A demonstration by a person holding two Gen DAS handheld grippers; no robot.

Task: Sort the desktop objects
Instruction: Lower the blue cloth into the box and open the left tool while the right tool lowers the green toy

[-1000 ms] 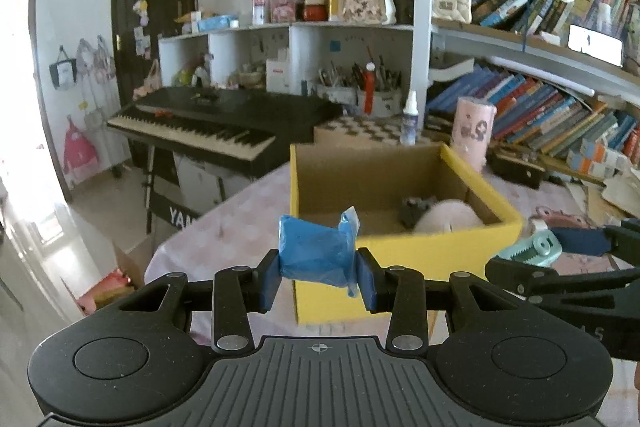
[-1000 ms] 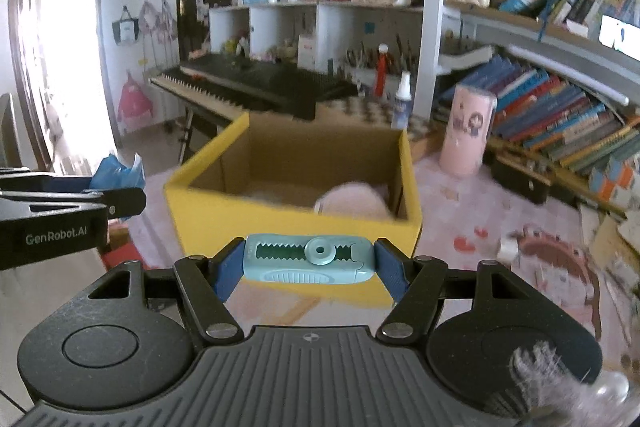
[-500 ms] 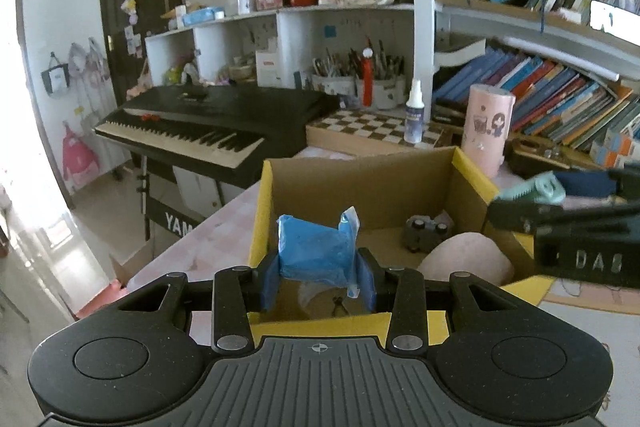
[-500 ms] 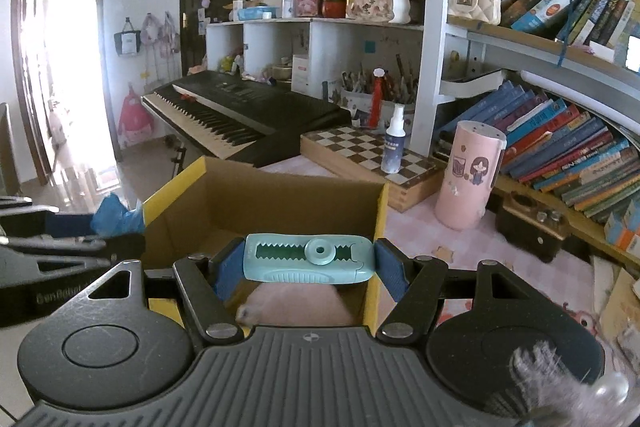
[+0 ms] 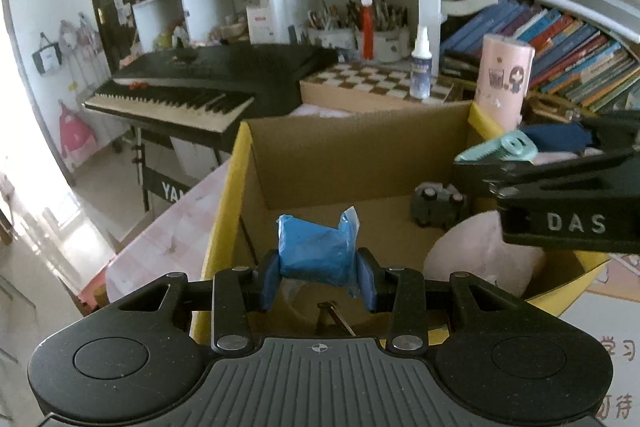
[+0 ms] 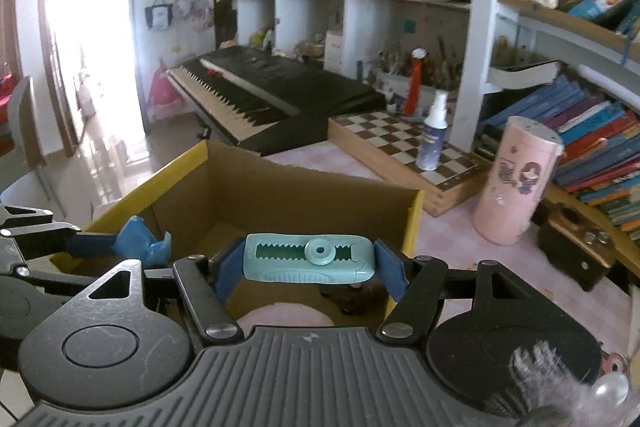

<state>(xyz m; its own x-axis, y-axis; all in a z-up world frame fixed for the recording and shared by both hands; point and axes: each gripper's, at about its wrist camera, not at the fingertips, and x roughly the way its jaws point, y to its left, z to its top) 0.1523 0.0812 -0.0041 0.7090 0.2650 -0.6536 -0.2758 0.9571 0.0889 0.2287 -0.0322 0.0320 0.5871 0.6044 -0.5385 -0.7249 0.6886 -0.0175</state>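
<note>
My left gripper [image 5: 318, 281] is shut on a crumpled blue packet [image 5: 316, 251] and holds it above the open yellow cardboard box [image 5: 224, 211]. My right gripper [image 6: 310, 269] is shut on a teal toothed clip [image 6: 310, 259] and holds it over the same box [image 6: 176, 163]. Each gripper shows in the other view: the right one [image 5: 520, 147] over the box's right side, the left one [image 6: 136, 239] over its left side. Inside the box lie a grey toy car [image 5: 438, 207], a pale pink round thing [image 5: 480, 255] and a small key [image 5: 334, 319].
The box stands on a pink checked table [image 5: 176, 227]. Behind it are a chessboard [image 6: 404, 147] with a small spray bottle [image 6: 434, 133], a pink cylinder [image 6: 518, 179] and a small dark box [image 6: 578, 247]. A black keyboard [image 6: 260, 87] and bookshelves [image 6: 592, 131] stand beyond.
Both grippers have moved forward and up from in front of the box to above its open top, each keeping its object. The box's inside now shows more fully.
</note>
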